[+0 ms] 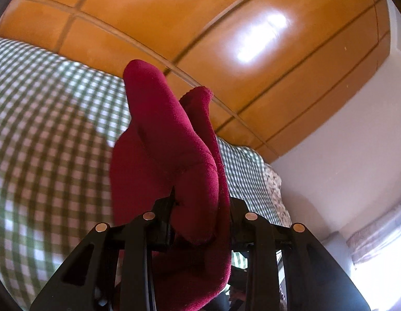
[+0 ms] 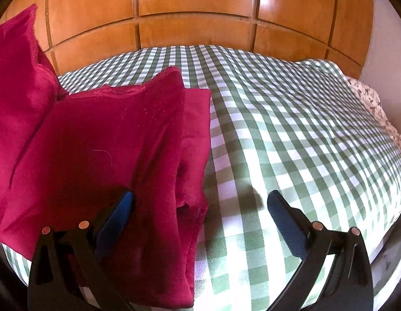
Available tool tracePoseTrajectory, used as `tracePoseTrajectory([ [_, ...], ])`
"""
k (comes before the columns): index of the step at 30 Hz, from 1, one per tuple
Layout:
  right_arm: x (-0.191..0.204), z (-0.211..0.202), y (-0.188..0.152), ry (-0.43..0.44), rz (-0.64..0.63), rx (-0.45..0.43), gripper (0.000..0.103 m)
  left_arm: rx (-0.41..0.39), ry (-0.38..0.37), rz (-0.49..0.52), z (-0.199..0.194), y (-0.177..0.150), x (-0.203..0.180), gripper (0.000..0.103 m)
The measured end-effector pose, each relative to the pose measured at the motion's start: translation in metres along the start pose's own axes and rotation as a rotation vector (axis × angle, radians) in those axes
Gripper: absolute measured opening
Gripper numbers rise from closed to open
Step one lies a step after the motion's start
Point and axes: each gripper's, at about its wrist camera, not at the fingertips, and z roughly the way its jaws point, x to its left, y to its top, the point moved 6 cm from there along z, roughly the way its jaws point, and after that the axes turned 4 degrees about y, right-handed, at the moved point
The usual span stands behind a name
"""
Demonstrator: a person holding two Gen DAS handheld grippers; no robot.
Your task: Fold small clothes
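Observation:
A dark red velvety garment (image 2: 102, 142) lies partly folded on the left of the green-and-white checked bed cover (image 2: 291, 129). One end of it rises up at the far left. My left gripper (image 1: 198, 207) is shut on a bunched fold of the red garment (image 1: 169, 140) and holds it lifted above the bed. My right gripper (image 2: 200, 207) is open and empty, low over the bed. Its left blue-padded finger (image 2: 117, 217) rests against the garment's near edge; its right finger (image 2: 286, 223) is over bare cover.
A glossy wooden panelled headboard (image 2: 195, 7) stands behind the bed. A flowered sheet (image 2: 369, 98) shows at the bed's right edge, by a white wall (image 1: 330, 150). A bright window with a curtain (image 1: 382, 235) is at the lower right of the left wrist view.

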Motion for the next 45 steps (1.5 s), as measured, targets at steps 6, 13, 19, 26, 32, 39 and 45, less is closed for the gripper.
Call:
tracePoseTrajectory([
  [6, -0.001, 0.003, -0.001, 0.019, 0.034, -0.003, 0.101, 0.059, -0.006, 0.048, 0.035, -0.014, -0.021, 0.029],
  [13, -0.001, 0.002, -0.001, 0.024, 0.042, -0.002, 0.101, 0.125, 0.010, 0.091, 0.075, -0.031, -0.034, 0.029],
  [19, -0.002, 0.003, -0.002, 0.035, 0.050, 0.000, 0.101, 0.169, 0.007, 0.095, 0.100, -0.045, -0.042, 0.029],
  [26, -0.003, 0.004, -0.002, 0.039, 0.056, -0.003, 0.101, 0.236, 0.004, 0.108, 0.134, -0.060, -0.049, 0.029],
  [32, -0.004, 0.005, -0.002, 0.042, 0.060, -0.009, 0.101, 0.290, 0.000, 0.131, 0.161, -0.078, -0.051, 0.031],
  [39, -0.006, 0.005, -0.004, 0.049, 0.062, -0.028, 0.101, 0.324, -0.132, 0.044, 0.161, -0.087, -0.052, 0.058],
  [45, -0.005, 0.005, -0.004, 0.052, 0.051, -0.041, 0.101, 0.187, -0.198, 0.086, 0.109, -0.066, -0.052, 0.080],
])
